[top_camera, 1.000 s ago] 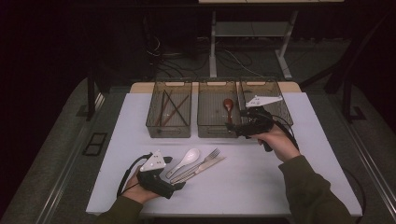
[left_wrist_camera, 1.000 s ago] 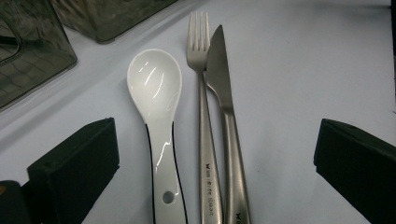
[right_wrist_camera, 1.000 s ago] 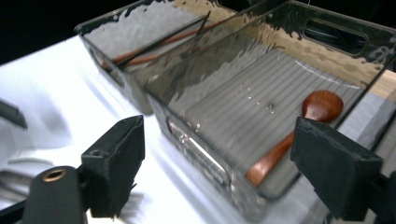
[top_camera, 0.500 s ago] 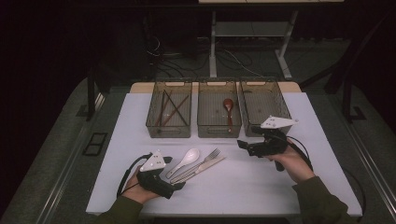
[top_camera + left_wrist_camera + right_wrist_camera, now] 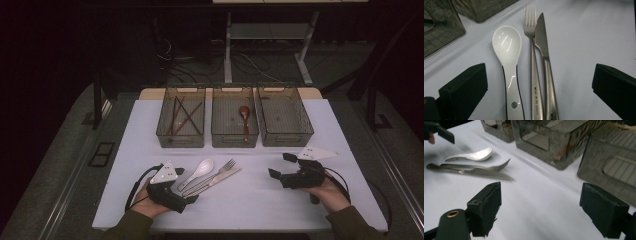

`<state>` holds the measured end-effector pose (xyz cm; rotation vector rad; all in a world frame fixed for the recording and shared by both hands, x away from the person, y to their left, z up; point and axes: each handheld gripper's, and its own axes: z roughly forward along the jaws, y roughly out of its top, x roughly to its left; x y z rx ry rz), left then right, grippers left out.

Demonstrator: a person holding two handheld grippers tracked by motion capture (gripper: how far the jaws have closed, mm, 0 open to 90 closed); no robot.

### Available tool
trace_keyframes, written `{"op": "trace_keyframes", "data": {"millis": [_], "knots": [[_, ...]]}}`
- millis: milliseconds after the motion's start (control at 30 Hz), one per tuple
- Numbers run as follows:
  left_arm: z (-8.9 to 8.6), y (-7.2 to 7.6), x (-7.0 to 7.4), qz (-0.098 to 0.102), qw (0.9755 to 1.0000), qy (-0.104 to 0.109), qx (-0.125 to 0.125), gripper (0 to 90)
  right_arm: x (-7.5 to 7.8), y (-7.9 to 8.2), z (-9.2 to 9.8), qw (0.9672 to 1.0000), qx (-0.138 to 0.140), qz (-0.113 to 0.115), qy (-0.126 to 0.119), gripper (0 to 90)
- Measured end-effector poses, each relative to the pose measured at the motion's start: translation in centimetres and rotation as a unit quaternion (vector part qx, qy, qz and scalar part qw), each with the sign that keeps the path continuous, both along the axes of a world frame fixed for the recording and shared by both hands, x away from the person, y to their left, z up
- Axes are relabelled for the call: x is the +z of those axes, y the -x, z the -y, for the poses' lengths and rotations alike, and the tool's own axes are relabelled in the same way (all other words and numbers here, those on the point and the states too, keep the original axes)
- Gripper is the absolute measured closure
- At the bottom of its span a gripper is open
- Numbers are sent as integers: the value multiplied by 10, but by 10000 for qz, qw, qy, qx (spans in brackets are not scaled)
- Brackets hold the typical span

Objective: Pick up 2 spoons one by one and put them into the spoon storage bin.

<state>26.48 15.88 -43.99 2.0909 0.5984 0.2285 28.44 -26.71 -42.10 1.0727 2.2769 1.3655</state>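
L gripper (image 5: 539, 82) sits w/ jaws wide, nothing gripped; spoon (image 5: 507, 57), fork (image 5: 531, 37) & knife (image 5: 542, 42) lie between them, toward 12. R gripper (image 5: 281, 166) at table's 4 o'clock, jaws spread, empty.

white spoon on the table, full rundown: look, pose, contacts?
The white spoon looks like glossy ceramic: a deep oval bowl, a short curved handle with a small hole near its end. It lies flat, bowl up, on the white table, bowl end toward the bins. A steel fork lies close alongside; whether they touch is unclear. It sits between the open jaws of the left gripper, which do not touch it.
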Motion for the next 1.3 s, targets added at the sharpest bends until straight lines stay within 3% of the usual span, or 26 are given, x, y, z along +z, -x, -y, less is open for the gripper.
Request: {"op": "trace_keyframes", "data": {"millis": [567, 733, 867, 933, 1100, 1300], "knots": [[0, -2, 0, 5, 10000, -32, 43, 0, -15, 36, 24, 9997, 9, 45, 240, 178], [-2, -2, 2, -2, 10000, 32, 67, 0, -13, 35, 28, 9998, -41, 87, 169, 178], [-3, -8, 4, -57, 9996, 99, 250, 0, -13, 35, 29, 9998, -42, 81, 156, 178], [-3, -12, 6, -96, 9992, 213, 330, 23, -14, 35, 29, 9998, -53, 78, 159, 178], [1, -20, 12, -85, 9987, 269, 431, 58, -15, 35, 28, 9997, 45, 59, 225, 178], [6, -32, 16, -64, 9987, 226, 459, 143, -16, 34, 26, 9996, 85, 19, 258, 178]]}}
